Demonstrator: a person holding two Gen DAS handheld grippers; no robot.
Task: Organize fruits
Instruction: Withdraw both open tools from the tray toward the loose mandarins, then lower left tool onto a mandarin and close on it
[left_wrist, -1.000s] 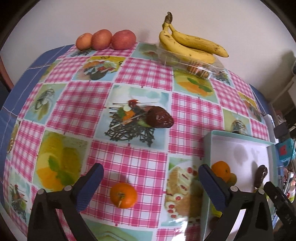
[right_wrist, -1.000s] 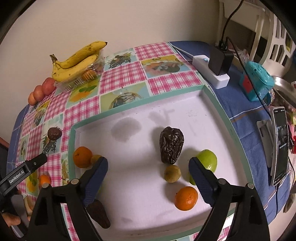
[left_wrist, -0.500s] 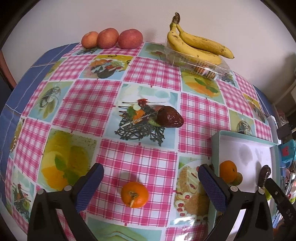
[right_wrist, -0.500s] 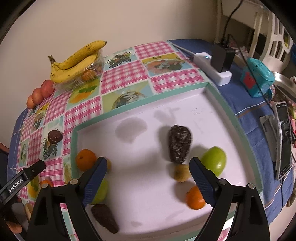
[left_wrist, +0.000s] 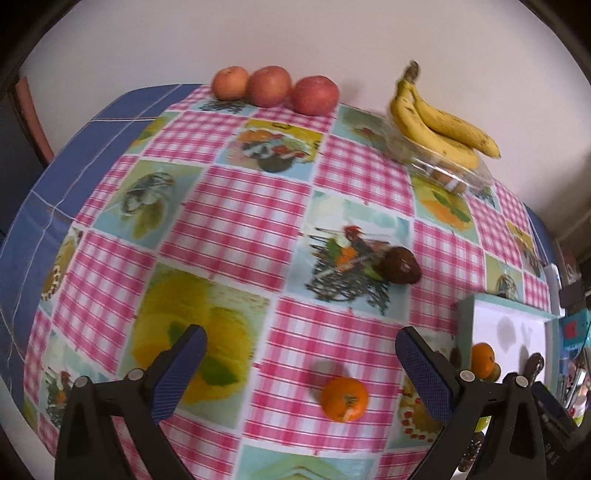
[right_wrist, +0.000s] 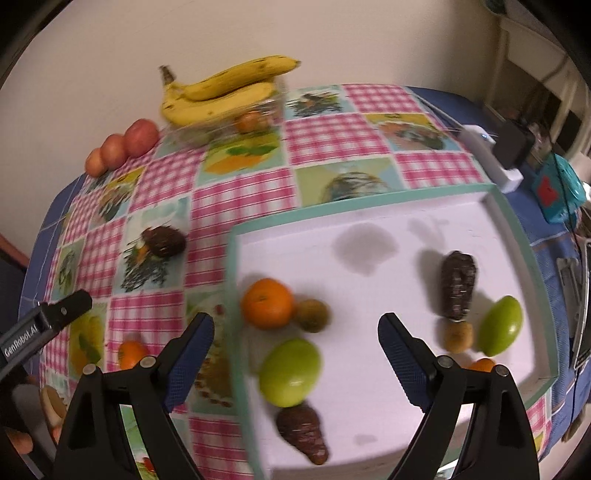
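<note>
Left tool (left_wrist: 299, 363): jaws spread wide, released, grasping nothing, held above the checked cloth of the worktop (left_wrist: 240, 206). A loose orange (left_wrist: 344, 398) lies on the cloth between the two fingers, nearer the right one, apart from both. Beyond it a dark brown fruit (left_wrist: 400, 266) rests on a printed panel near the middle of the worktop. Three red apples (left_wrist: 275, 88) sit in a row touching one another at the far edge by the wall; a bunch of bananas (left_wrist: 439, 122) lies on a clear plastic box (left_wrist: 447, 170) towards the far right corner.

Right tool (right_wrist: 295, 341): jaws likewise spread, released and empty, held over the white tray (right_wrist: 406, 236) with a teal rim that stands at the right side of the worktop. Between its fingers, in the tray's left part: an orange in the tray (right_wrist: 266, 303) touching a small brownish fruit (right_wrist: 312, 315), a green fruit (right_wrist: 290, 371) just nearer, and a dark wrinkled fruit (right_wrist: 303, 430) at the near edge. In the tray's right part: a long dark fruit (right_wrist: 458, 290), a small yellow-brown fruit (right_wrist: 458, 335), a second green fruit (right_wrist: 500, 325), and a partly hidden orange (right_wrist: 480, 364). A white power strip (right_wrist: 487, 157) lies beyond the tray's far right corner.
</note>
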